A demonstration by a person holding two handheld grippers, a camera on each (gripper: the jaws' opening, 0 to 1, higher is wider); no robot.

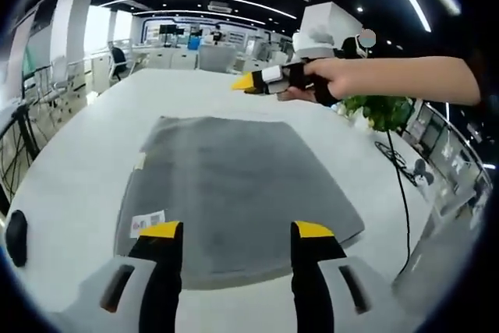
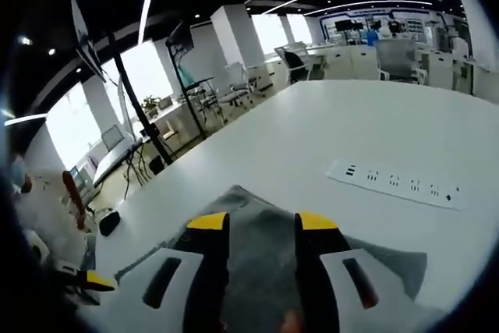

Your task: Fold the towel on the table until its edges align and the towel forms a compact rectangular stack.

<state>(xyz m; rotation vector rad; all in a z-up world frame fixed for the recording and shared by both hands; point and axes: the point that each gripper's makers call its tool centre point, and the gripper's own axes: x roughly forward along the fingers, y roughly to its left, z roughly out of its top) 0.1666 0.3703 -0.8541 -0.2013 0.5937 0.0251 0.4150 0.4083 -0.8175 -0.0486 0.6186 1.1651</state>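
The left tool (image 1: 238, 230) hung with its yellow-tipped jaws parted and empty over the near edge of a grey towel (image 1: 234, 185), which lay spread flat on the white worktop (image 1: 70, 169), apparently poised to take that hem for a first fold. In the left gripper view the towel stretched away from the jaws, its white label (image 1: 147, 222) lying just beside the left jaw tip and the far edge well apart from it. The right tool (image 2: 261, 222), also open and holding nothing, looked along its jaws at a corner of the same towel (image 2: 261, 263), placed as though to grip that side so both ends could be lifted together. Seen from the left gripper view, the right tool (image 1: 248, 82) was carried in a person's hand (image 1: 331, 79) above the far side of the towel, clear of the cloth. Beyond the towel, a white power strip (image 2: 394, 182) lay on the worktop, well apart from the fabric. A green plant (image 1: 382, 111) stood past the worktop's right edge, with office desks and chairs (image 2: 234, 87) behind. No fold appeared made yet.
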